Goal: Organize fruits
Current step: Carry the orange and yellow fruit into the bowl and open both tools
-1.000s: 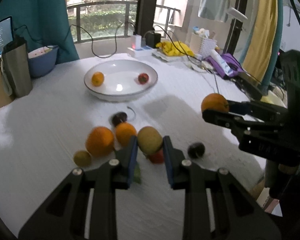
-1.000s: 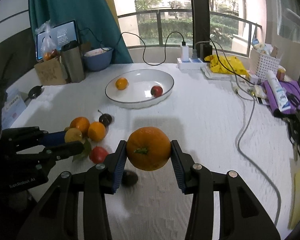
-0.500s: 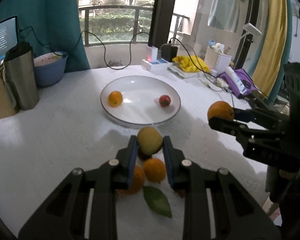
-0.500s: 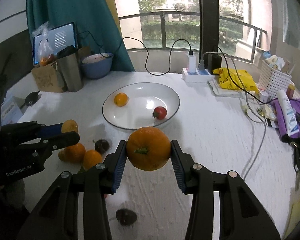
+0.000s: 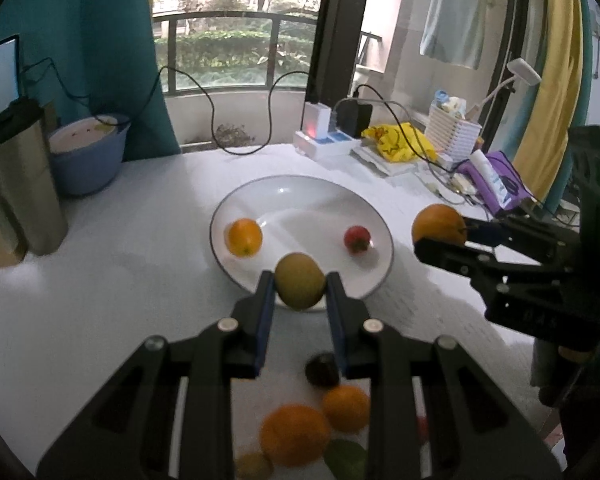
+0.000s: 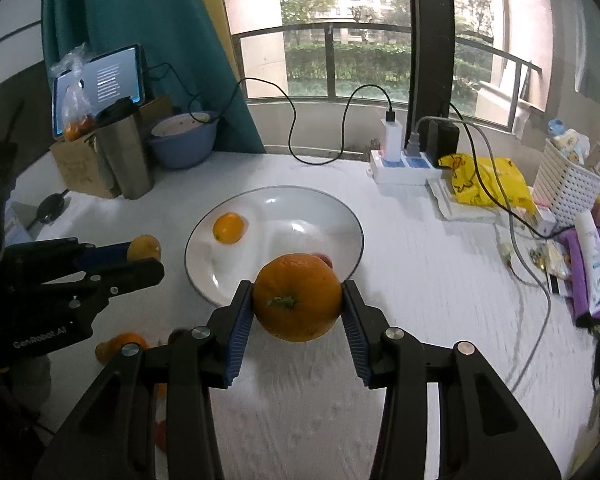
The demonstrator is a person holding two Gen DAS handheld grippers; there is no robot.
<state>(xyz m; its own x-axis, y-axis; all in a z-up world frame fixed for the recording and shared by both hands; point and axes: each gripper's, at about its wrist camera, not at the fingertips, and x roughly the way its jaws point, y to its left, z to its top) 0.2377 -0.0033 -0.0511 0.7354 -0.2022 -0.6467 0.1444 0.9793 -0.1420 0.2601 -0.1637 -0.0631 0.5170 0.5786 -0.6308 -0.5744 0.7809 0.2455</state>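
Four oranges (image 5: 244,237), two red fruits (image 5: 357,238), one yellow-green fruit (image 5: 300,280), one plate (image 5: 380,280).

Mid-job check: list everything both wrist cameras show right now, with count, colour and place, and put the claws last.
plate: one, white, table centre
small orange: one, orange, on plate, left part
red fruit: one, red, on plate, right part
loose oranges: two, orange, on table under left claw
dark fruit: one, near-black, on table beside them
green leaf: one, by the loose oranges
steel tumbler: one, silver, far left
bowl: one, blue, beside tumbler
power strip: one, white, far edge
yellow bag: one, right of strip
basket: one, white, far right
left claw: shut on yellow-green fruit
right claw: shut on large orange
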